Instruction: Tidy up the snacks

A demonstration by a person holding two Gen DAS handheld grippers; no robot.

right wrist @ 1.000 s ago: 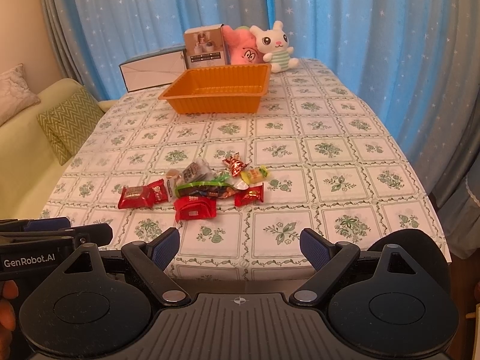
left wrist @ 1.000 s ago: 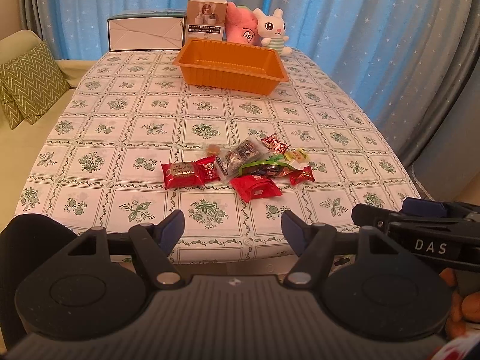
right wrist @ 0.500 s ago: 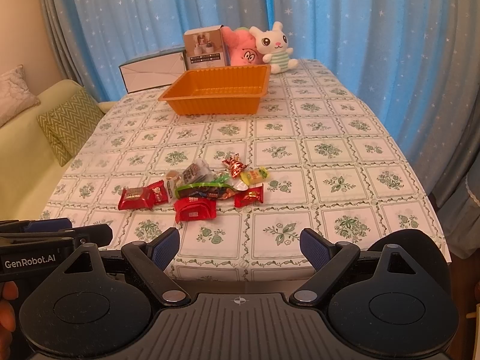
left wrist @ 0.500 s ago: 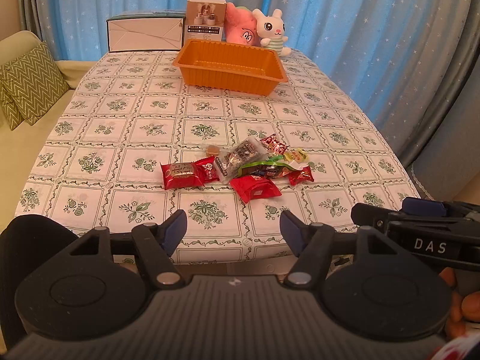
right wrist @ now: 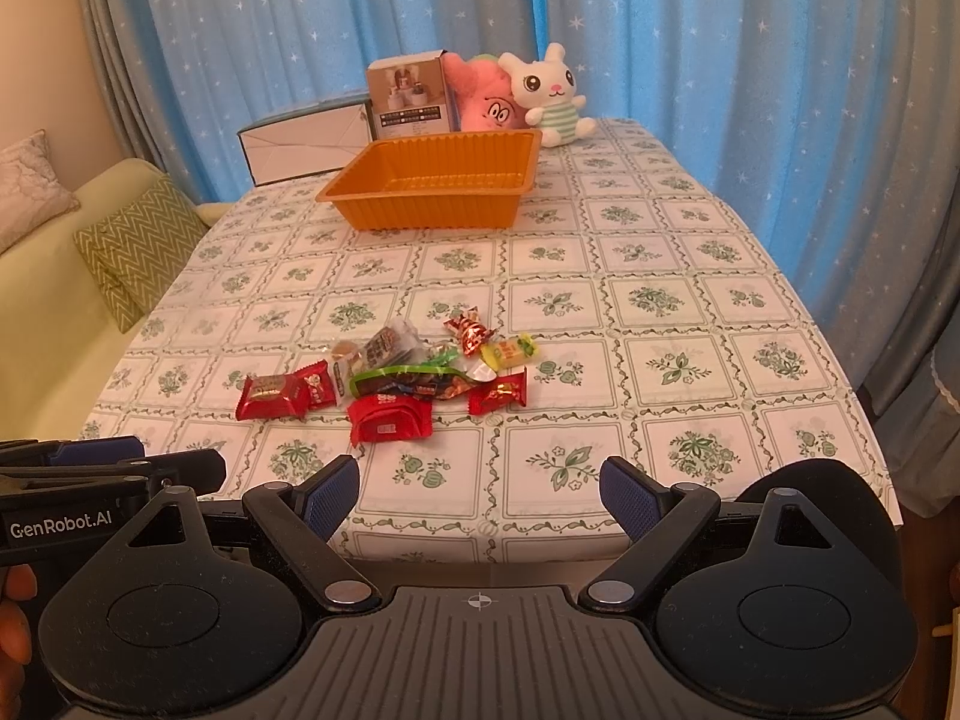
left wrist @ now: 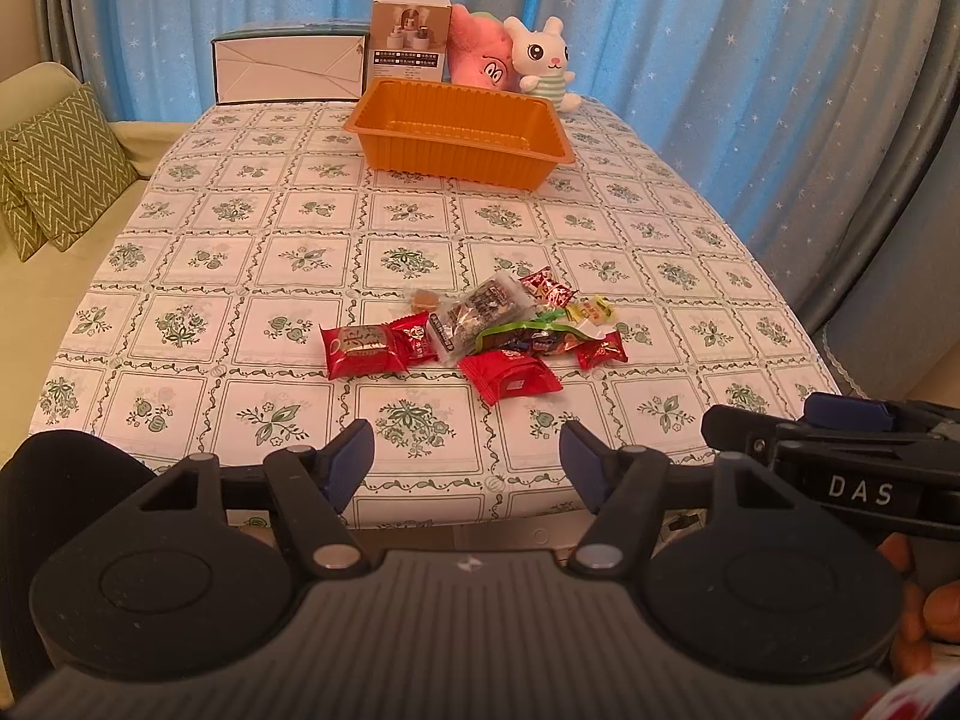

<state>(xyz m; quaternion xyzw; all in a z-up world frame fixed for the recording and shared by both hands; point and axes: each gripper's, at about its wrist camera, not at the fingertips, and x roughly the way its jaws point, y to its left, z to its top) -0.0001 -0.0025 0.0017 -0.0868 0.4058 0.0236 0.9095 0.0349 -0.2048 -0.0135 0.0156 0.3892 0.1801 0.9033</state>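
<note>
A pile of wrapped snacks (left wrist: 480, 336) lies near the front of the table; it also shows in the right wrist view (right wrist: 390, 384). It holds red packets, a clear dark packet, a green packet and small candies. An empty orange tray (left wrist: 459, 132) stands further back, also in the right wrist view (right wrist: 432, 186). My left gripper (left wrist: 468, 462) is open and empty, above the table's front edge. My right gripper (right wrist: 480, 495) is open and empty, also at the front edge. Each gripper shows at the other's side (left wrist: 840, 450) (right wrist: 90, 480).
A white box (left wrist: 288, 69), a small carton (left wrist: 411, 39), a pink plush (left wrist: 480, 57) and a white bunny plush (left wrist: 543, 60) stand at the table's far end. Blue curtains hang behind and to the right. A sofa with a green cushion (left wrist: 54, 174) is left.
Both grippers have shifted only slightly; the view has barely moved. Nothing on the table has moved.
</note>
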